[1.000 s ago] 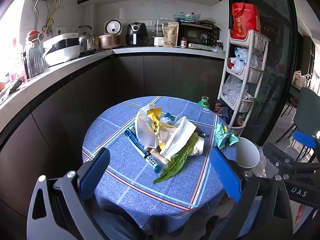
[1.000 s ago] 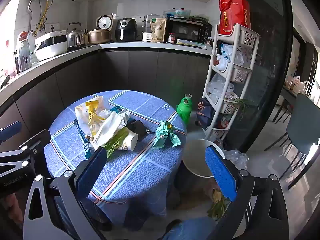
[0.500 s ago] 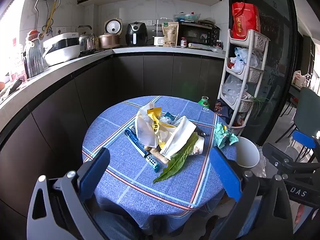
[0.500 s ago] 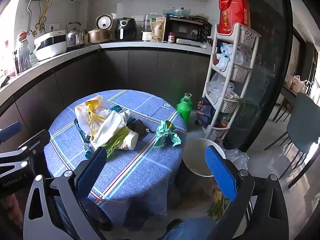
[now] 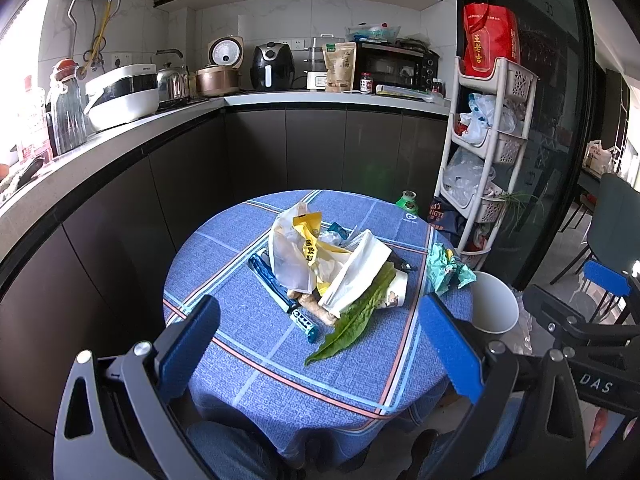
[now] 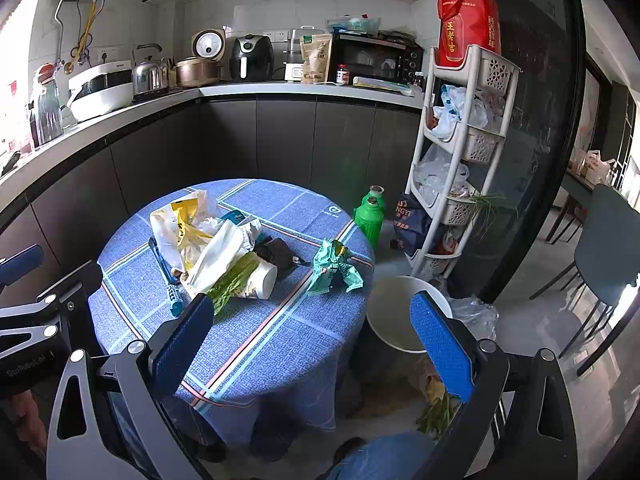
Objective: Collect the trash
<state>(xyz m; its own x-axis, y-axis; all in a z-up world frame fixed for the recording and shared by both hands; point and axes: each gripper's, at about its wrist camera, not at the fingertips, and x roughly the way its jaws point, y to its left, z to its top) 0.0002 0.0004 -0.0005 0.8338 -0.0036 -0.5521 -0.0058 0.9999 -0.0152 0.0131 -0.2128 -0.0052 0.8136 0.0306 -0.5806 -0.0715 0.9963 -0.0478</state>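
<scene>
A heap of trash lies mid-table on the blue checked cloth [image 5: 256, 360]: a white and yellow plastic bag [image 5: 298, 248], a white paper bag [image 5: 356, 272], a green leaf [image 5: 352, 320], a paper cup [image 6: 262, 280], a blue tube [image 5: 280, 292] and a black wrapper [image 6: 280, 254]. A crumpled green wrapper [image 5: 446, 268] [image 6: 334, 268] lies apart near the right edge. A white bin [image 5: 490, 304] [image 6: 400, 320] stands on the floor right of the table. My left gripper [image 5: 320, 344] and right gripper [image 6: 310, 340] are both open and empty, held short of the table's near side.
A white storage rack [image 6: 460, 152] with bags stands right of the table. Two green bottles [image 6: 370, 216] and a dark bag [image 6: 412, 220] sit on the floor behind it. Dark cabinets and a counter with appliances [image 5: 264, 68] run behind. Leaf scraps [image 6: 436, 408] lie on the floor by the bin.
</scene>
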